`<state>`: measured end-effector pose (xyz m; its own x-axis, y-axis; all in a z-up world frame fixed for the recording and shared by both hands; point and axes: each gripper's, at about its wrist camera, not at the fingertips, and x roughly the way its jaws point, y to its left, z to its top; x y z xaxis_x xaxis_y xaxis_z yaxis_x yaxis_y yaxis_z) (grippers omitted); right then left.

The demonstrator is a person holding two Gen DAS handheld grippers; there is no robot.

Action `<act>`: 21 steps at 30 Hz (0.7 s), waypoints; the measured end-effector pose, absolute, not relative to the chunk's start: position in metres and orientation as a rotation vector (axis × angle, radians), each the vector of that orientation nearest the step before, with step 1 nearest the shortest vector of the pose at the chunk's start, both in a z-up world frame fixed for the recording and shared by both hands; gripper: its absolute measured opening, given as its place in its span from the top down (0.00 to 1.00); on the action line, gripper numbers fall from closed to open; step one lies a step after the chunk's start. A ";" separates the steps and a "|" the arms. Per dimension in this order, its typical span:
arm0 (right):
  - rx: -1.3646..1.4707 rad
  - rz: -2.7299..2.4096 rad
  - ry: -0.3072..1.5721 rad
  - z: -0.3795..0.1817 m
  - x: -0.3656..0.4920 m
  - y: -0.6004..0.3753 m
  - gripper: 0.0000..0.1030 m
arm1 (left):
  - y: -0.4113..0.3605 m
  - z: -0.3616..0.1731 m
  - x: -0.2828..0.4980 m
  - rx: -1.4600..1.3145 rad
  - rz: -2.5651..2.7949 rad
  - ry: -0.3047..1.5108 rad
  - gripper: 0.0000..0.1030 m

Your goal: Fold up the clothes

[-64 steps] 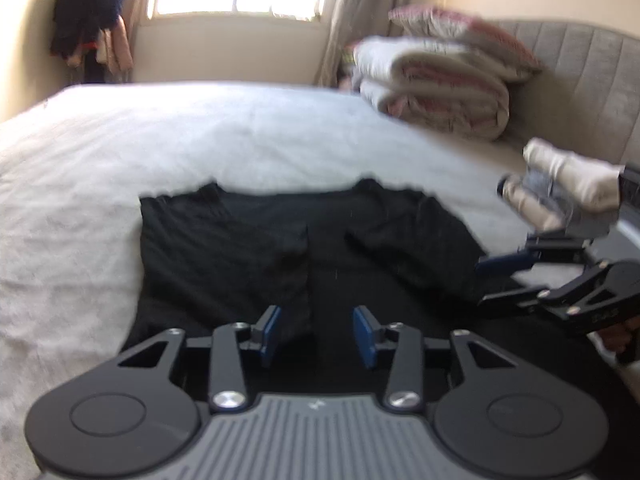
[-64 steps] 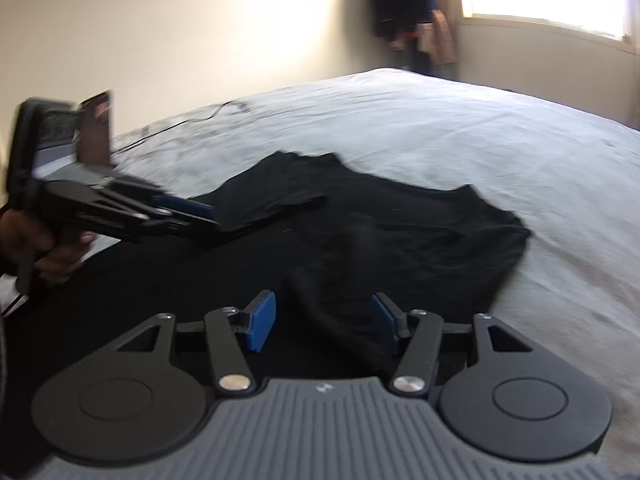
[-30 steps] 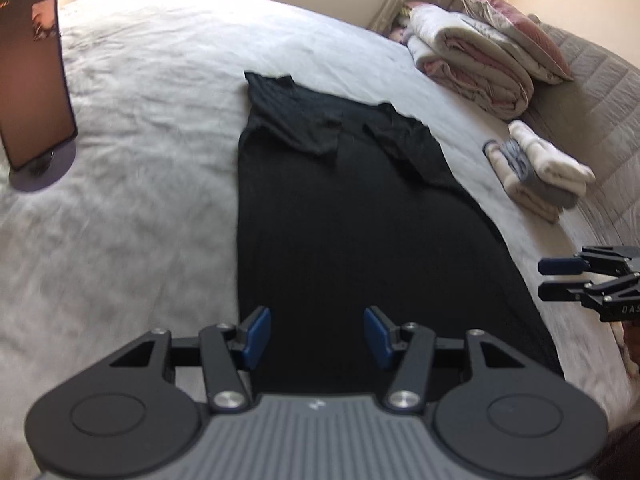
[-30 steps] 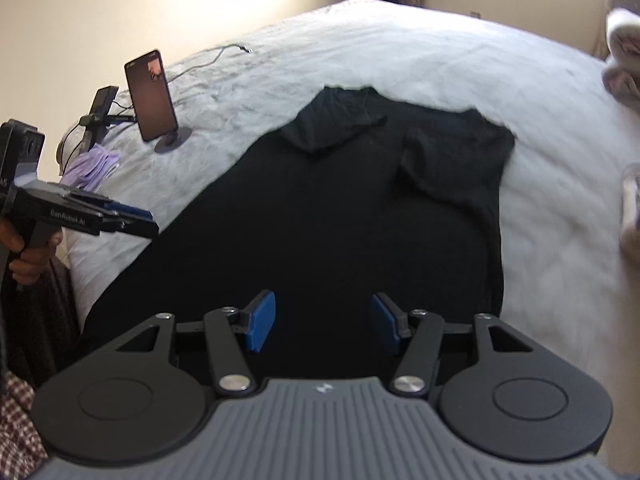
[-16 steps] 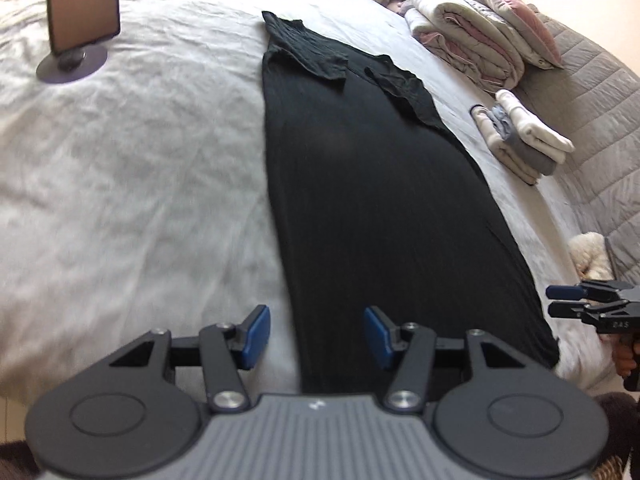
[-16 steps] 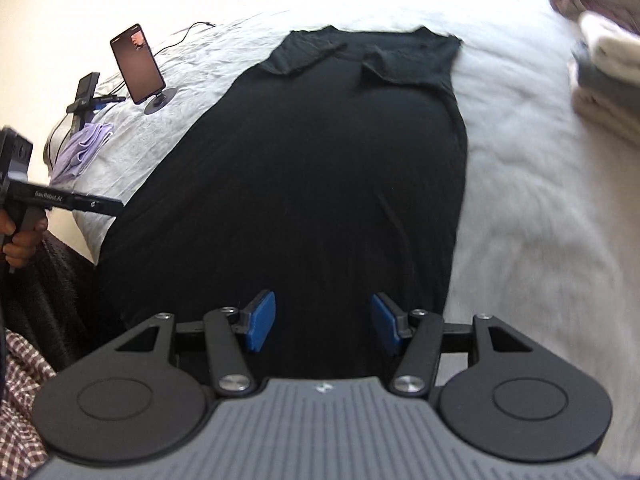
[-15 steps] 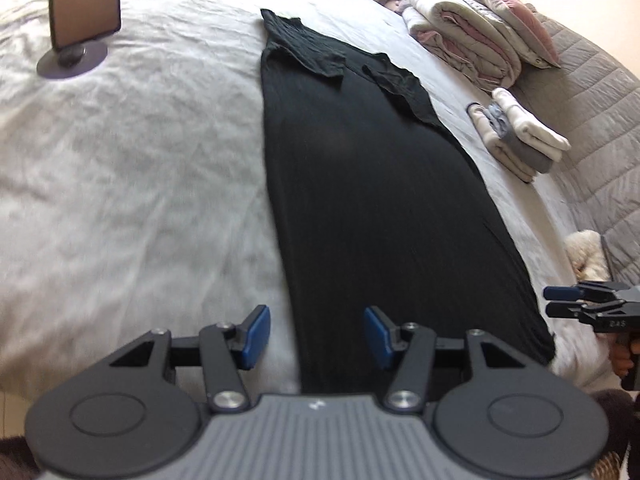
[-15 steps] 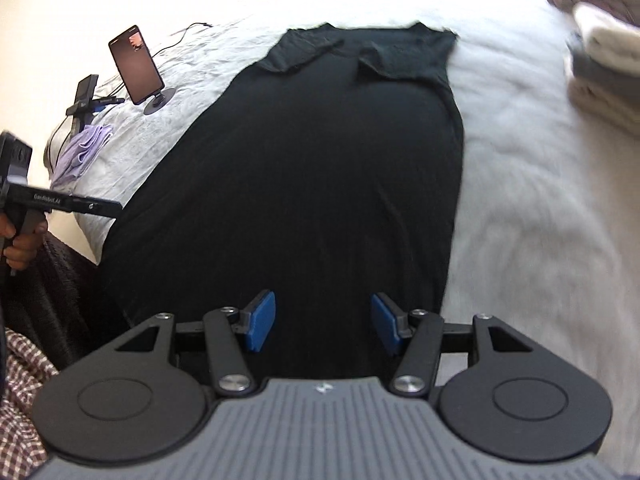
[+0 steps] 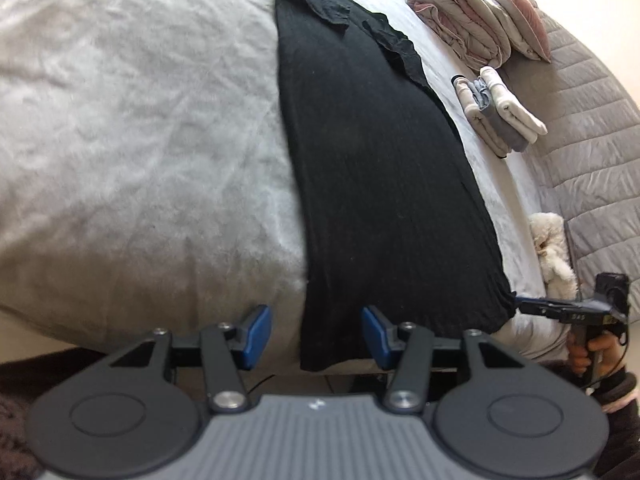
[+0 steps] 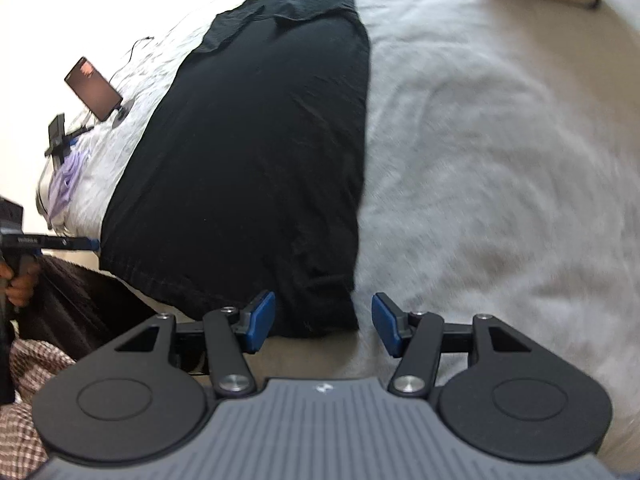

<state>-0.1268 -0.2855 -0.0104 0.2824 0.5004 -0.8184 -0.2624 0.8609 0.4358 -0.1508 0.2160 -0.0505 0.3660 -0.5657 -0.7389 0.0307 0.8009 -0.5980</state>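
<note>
Your left tool (image 9: 314,334) sits released, its blue pads spread to either side of the near left hem corner of the black dress (image 9: 372,168). Your right tool (image 10: 323,326) is likewise released, with the near right hem corner lying just ahead of its left pad. Seen from the left tool, though, the right tool's tips look drawn close together at that corner; the view there is small, so I cannot say whether they touch the cloth.

The dress lies stretched out long and flat on the bed (image 9: 132,128), running straight away from both tools. Its hem hangs at the near bed edge. At the far end, both sleeves are turned inward over the body. So as the pictures show it, the sides are narrowed and the length is not folded at all. What remains, in my judgement, is to bring the length over on itself until the piece is compact.

Counted: one black dress; two tools; one stack of folded clothes (image 9: 500,114) off to the right of the left tool; one pile of bedding (image 9: 472,16) beyond it; one phone on a stand (image 10: 94,88) left of the right tool.
</note>
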 end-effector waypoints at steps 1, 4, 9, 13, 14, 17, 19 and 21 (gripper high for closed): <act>0.257 0.523 1.193 -0.015 -0.127 -0.288 0.44 | 0.217 -0.053 -0.150 -0.554 -0.418 1.144 0.50; 0.302 0.546 1.214 -0.023 -0.124 -0.289 0.44 | 0.218 -0.057 -0.148 -0.577 -0.458 1.148 0.50; 0.386 0.589 1.231 -0.031 -0.117 -0.295 0.44 | 0.217 -0.061 -0.145 -0.594 -0.513 1.166 0.50; 0.434 0.620 1.242 -0.035 -0.111 -0.296 0.44 | 0.211 -0.062 -0.142 -0.581 -0.552 1.182 0.50; 0.441 0.627 1.245 -0.035 -0.110 -0.295 0.44 | 0.209 -0.062 -0.141 -0.579 -0.558 1.184 0.50; 0.430 0.654 1.253 -0.035 -0.107 -0.287 0.44 | 0.206 -0.061 -0.140 -0.567 -0.574 1.188 0.50; 0.416 0.669 1.257 -0.034 -0.107 -0.282 0.44 | 0.204 -0.061 -0.141 -0.556 -0.578 1.187 0.51; 0.410 0.676 1.261 -0.034 -0.106 -0.280 0.45 | 0.203 -0.060 -0.142 -0.544 -0.577 1.185 0.54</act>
<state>-0.1061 -0.2796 -0.0338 0.1519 0.6667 -0.7297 -0.2385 0.7411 0.6275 -0.1419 0.2033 -0.0598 0.2687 -0.6717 -0.6903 0.1295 0.7354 -0.6652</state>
